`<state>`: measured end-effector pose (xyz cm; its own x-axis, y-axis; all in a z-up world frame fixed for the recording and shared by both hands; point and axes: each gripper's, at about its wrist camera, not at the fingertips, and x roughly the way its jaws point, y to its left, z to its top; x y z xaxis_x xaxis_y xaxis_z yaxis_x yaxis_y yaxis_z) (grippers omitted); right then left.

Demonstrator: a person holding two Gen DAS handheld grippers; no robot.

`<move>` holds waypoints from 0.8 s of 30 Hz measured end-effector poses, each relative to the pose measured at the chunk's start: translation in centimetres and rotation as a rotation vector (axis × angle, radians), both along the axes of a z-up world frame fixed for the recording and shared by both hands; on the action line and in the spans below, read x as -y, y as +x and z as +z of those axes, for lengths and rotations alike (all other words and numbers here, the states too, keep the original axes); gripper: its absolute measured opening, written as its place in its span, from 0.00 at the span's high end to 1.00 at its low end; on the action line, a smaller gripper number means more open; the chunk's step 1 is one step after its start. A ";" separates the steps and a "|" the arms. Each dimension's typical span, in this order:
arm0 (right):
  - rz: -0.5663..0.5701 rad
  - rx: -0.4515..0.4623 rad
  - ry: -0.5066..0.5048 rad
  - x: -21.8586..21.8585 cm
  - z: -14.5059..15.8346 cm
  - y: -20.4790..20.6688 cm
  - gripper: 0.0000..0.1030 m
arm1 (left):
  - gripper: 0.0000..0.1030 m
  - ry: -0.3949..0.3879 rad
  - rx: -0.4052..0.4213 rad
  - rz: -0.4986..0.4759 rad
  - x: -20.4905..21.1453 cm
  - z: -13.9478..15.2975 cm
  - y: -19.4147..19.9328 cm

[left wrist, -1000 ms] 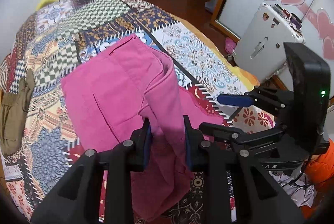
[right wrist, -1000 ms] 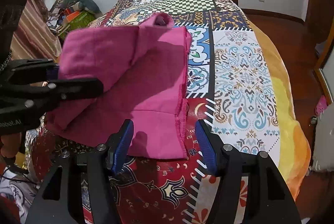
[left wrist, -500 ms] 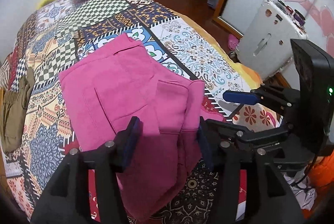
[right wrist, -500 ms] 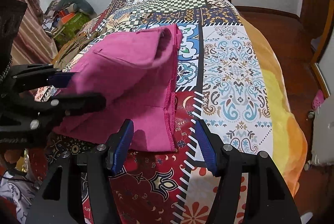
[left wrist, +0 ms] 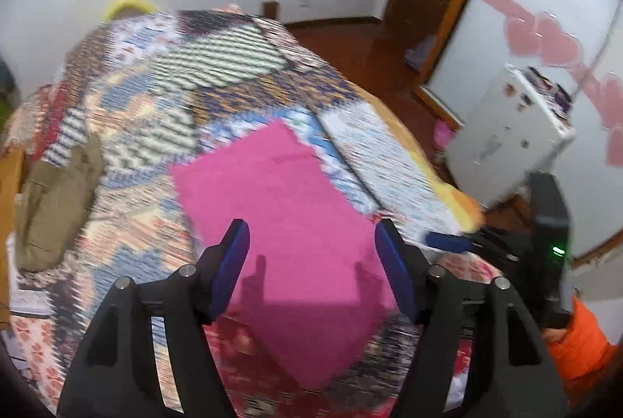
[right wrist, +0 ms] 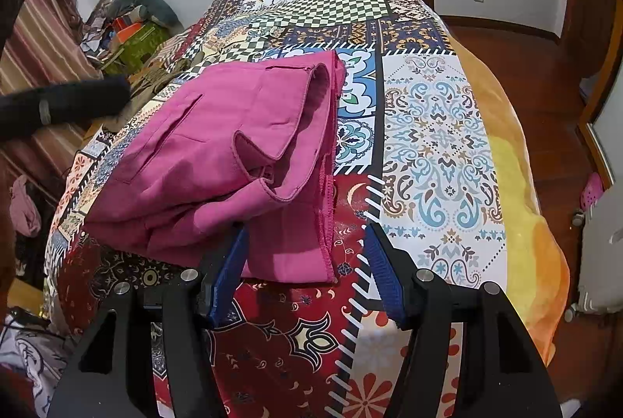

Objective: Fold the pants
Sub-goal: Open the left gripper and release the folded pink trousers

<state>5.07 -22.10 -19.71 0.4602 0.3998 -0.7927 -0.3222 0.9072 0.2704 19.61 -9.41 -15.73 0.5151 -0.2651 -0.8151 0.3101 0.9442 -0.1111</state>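
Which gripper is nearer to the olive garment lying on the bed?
Left. The left gripper, jaws opening, is raised over the pink pants beside the olive garment; the right gripper is further away.

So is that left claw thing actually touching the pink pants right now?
Apart. In the left wrist view, the left gripper is opening, its blue fingers spread wide with nothing pinched, above the pink pants lying flat on the bed.

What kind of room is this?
Most likely a bedroom in a home. There is a big bed with a colourful patchwork cover, pink pants lying folded on it, and a heap of clothes by the striped curtain.
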 end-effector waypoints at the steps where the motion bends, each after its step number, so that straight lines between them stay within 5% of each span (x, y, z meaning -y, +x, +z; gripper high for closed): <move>1: -0.002 0.006 0.002 0.0 0.1 -0.1 0.44 | 0.35 0.019 0.008 0.016 -0.6 0.0 0.5; 15: -0.011 -0.035 0.003 0.5 -0.9 -0.3 0.44 | 0.35 0.216 -0.115 0.081 -5.1 -7.2 9.0; 24: 0.009 -0.046 -0.034 -0.8 -2.4 0.1 0.44 | 0.34 0.211 -0.176 0.064 -4.4 -10.8 13.4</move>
<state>5.19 -21.26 -22.11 0.4194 0.3762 -0.8262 -0.3184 0.9132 0.2542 33.05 -5.05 -26.50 0.3710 -0.0518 -0.9272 0.2423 0.9693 0.0428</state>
